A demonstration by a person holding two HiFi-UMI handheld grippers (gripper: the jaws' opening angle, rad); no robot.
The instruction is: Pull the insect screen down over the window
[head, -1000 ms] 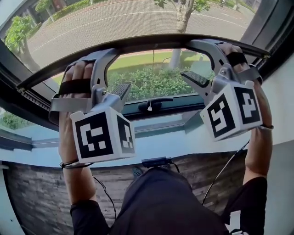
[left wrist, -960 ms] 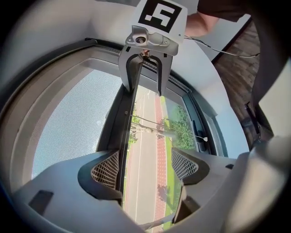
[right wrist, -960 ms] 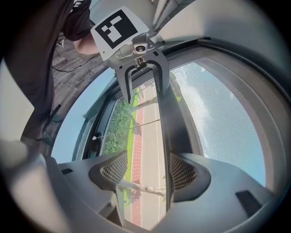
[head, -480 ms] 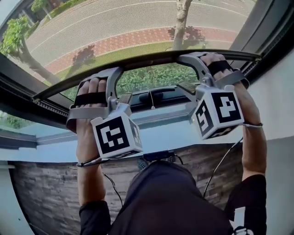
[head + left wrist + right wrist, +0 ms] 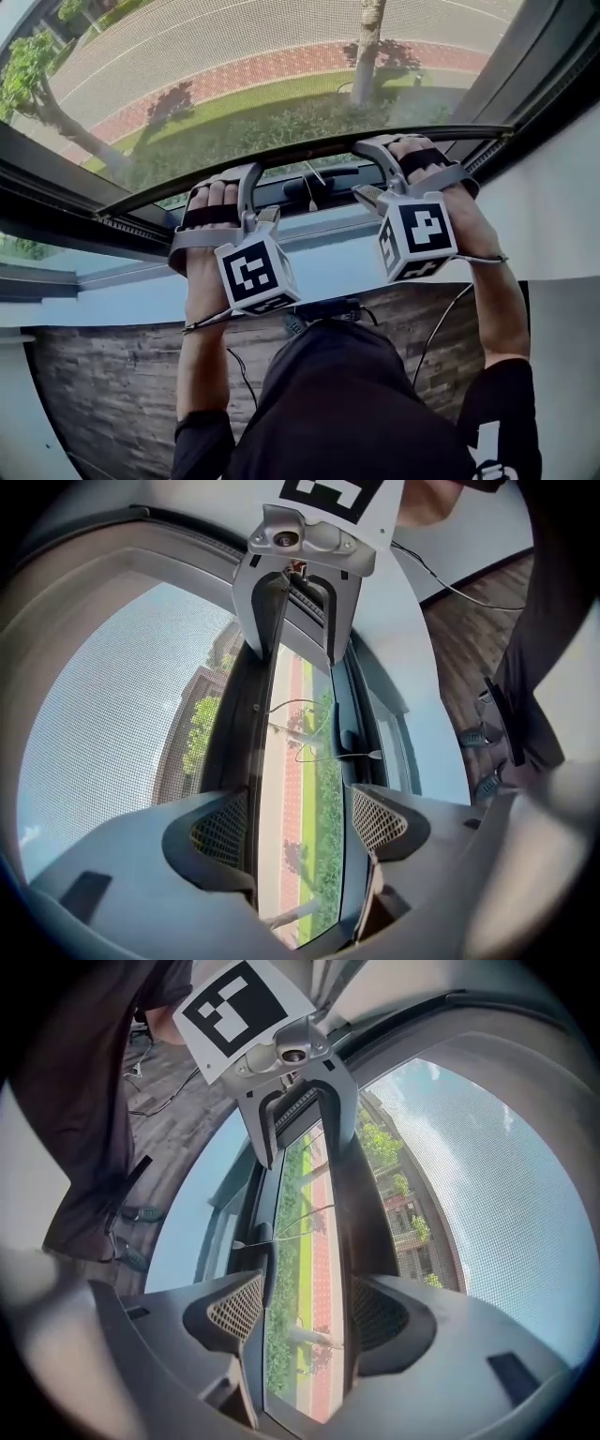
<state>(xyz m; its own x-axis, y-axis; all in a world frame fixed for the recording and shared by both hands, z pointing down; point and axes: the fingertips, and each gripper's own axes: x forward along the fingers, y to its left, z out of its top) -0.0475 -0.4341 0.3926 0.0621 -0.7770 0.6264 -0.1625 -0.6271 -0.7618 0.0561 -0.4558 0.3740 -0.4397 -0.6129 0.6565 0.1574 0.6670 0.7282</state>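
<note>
Both arms are raised in front of the body, forearms upright, palms turned toward the glass. The left hand (image 5: 208, 234) and right hand (image 5: 448, 202) are strapped into their grips, apart from each other on the same level.

The insect screen (image 5: 234, 84) covers most of the window (image 5: 47, 192). Its dark bottom bar (image 5: 309, 154) sits low, leaving only a narrow strip of bare glass above the window handle (image 5: 314, 189) and its hanging cord (image 5: 309, 733).

The left gripper (image 5: 255, 197) reaches over the bar. In the left gripper view its jaws (image 5: 300, 822) are apart and closing, with the bar running between them, close against one pad.

The right gripper (image 5: 370, 173) is hooked over the bar likewise. In the right gripper view its jaws (image 5: 305, 1312) stand apart, unclenched, with the bar lying along the inner face of one pad.
</note>
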